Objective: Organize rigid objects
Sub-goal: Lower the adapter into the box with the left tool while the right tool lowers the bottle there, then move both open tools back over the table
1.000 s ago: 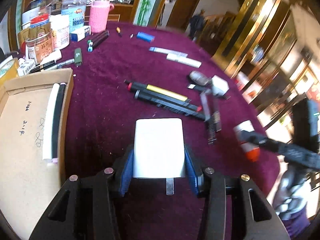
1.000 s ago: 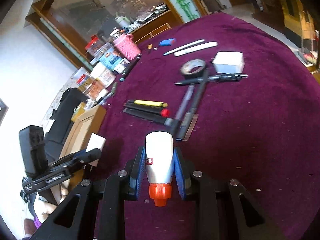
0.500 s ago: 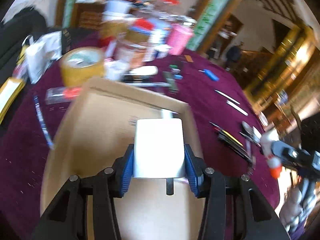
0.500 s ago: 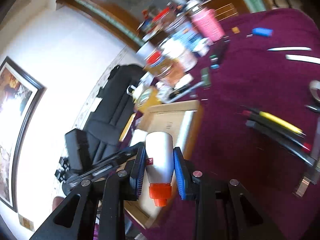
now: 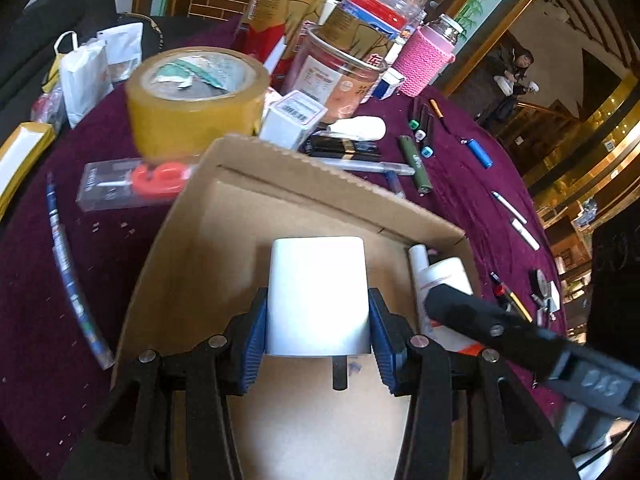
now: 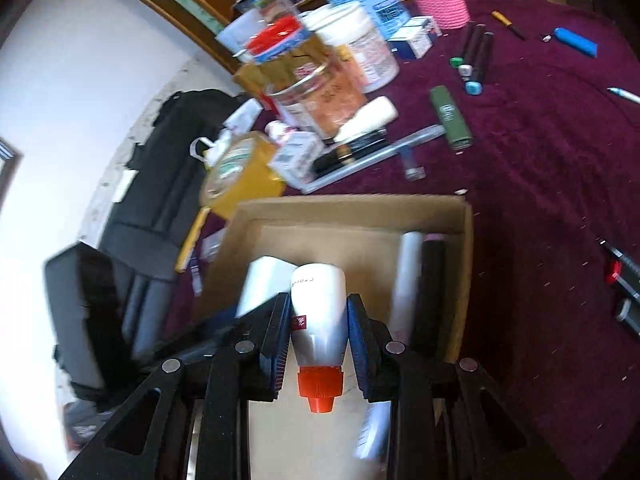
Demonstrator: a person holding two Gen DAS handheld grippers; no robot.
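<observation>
Broadly, we start with the table [image 5: 472, 184], draped in a deep purple cloth, and we place everything else against the cardboard box [image 5: 320, 172] lying open on it.

Both of our grippers hang over the box. Our left gripper [image 5: 318, 320] has its blue pads pressed on the two sides of a white charger plug [image 5: 318, 292], with a metal prong showing below the block; the plug sits above the box's floor, toward its middle. Our right gripper [image 6: 319, 320] is clamped on a white glue bottle [image 6: 318, 304] with an orange cap, the cap pointing back toward the wrist, and the bottle hangs above the box just beside the plug. Whether either thing touches the cardboard we cannot tell.

Inside the box, along its right wall, lie a white stick [image 6: 406, 276] and a black stick [image 6: 430, 284], side by side and touching.

Beyond the box's far wall stands a roll of brown packing tape [image 5: 196, 100], and beside it a clear jar [image 5: 340, 80] and a bottle in a pink knitted sleeve [image 5: 426, 60]. Past the far right corner lie a green lighter [image 5: 416, 164] and a blue lighter [image 5: 480, 154]. Left of the box lies a packet holding red-handled scissors [image 5: 132, 184].
</observation>
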